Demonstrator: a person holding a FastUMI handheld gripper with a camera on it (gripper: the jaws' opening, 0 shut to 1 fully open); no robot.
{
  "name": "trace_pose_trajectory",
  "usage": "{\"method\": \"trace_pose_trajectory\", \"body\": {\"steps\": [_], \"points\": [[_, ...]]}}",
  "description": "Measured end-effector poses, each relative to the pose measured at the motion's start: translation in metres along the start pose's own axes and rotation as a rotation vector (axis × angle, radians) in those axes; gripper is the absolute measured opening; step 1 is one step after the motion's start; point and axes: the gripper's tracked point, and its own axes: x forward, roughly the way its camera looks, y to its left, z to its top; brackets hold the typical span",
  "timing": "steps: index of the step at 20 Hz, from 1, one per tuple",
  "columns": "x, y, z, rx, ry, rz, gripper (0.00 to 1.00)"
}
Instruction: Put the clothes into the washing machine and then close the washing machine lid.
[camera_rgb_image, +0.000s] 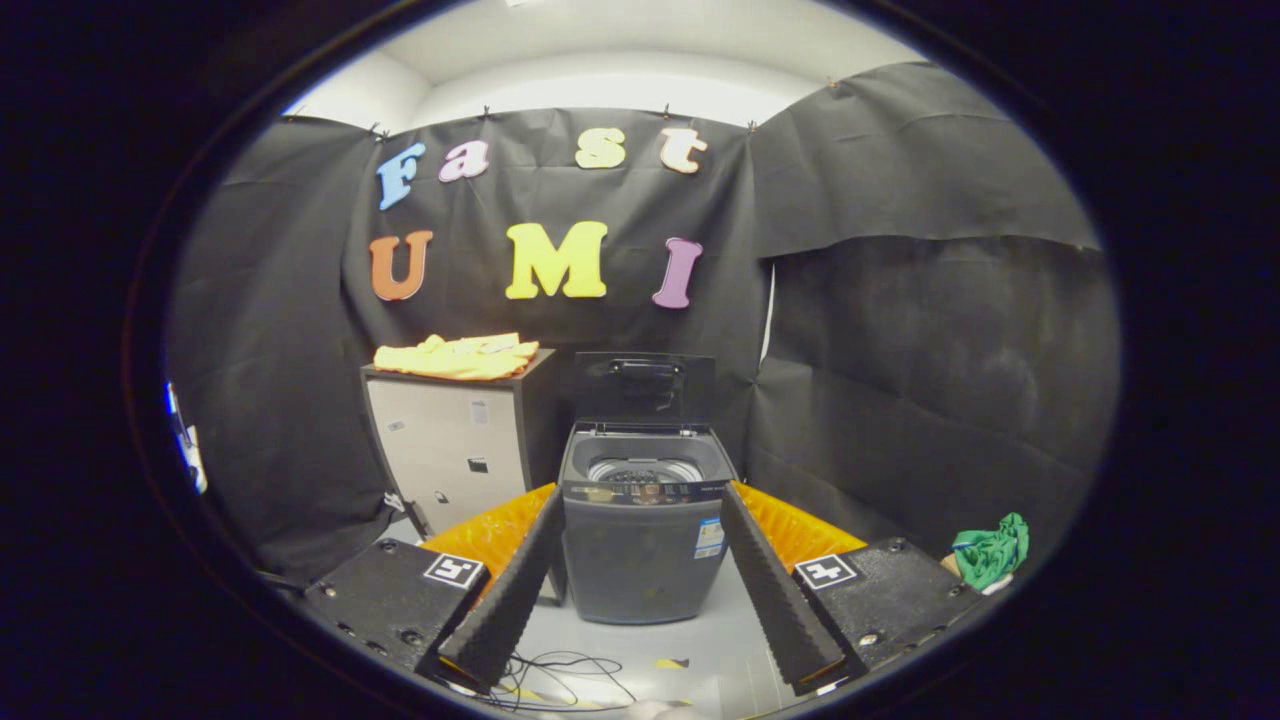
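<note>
The washing machine looks like smooth matt plastic, the yellow clothes soft crumpled cloth, the gripper fingers' inner faces ridged and matt.

Black cloth wall hung in creased sheets on every side, pinned along the top. Above it a white wall, brightly lit. Against the cloth, a pale cabinet with dark top and sides. Below the cabinet, pale grey floor, a thin black cable looped on it, yellow-and-black tape marks just beside.
</note>
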Motion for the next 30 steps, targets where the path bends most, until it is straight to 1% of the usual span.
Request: {"method": "trace_pose_trajectory", "body": {"steps": [3, 6, 11, 14, 17, 25, 30], "points": [[0.001, 0.002, 0.005, 0.000, 0.001, -0.011, 0.98], [0.011, 0.011, 0.015, -0.005, -0.014, -0.011, 0.98], [0.031, 0.039, 0.035, 0.020, 0.006, -0.022, 0.98], [0.051, 0.062, 0.059, -0.004, -0.005, 0.002, 0.98], [0.069, 0.092, 0.085, 0.007, -0.010, 0.051, 0.98], [0.151, 0.173, 0.159, 0.001, -0.045, 0.160, 0.98], [0.221, 0.221, 0.197, 0.025, -0.033, 0.193, 0.98]]}}
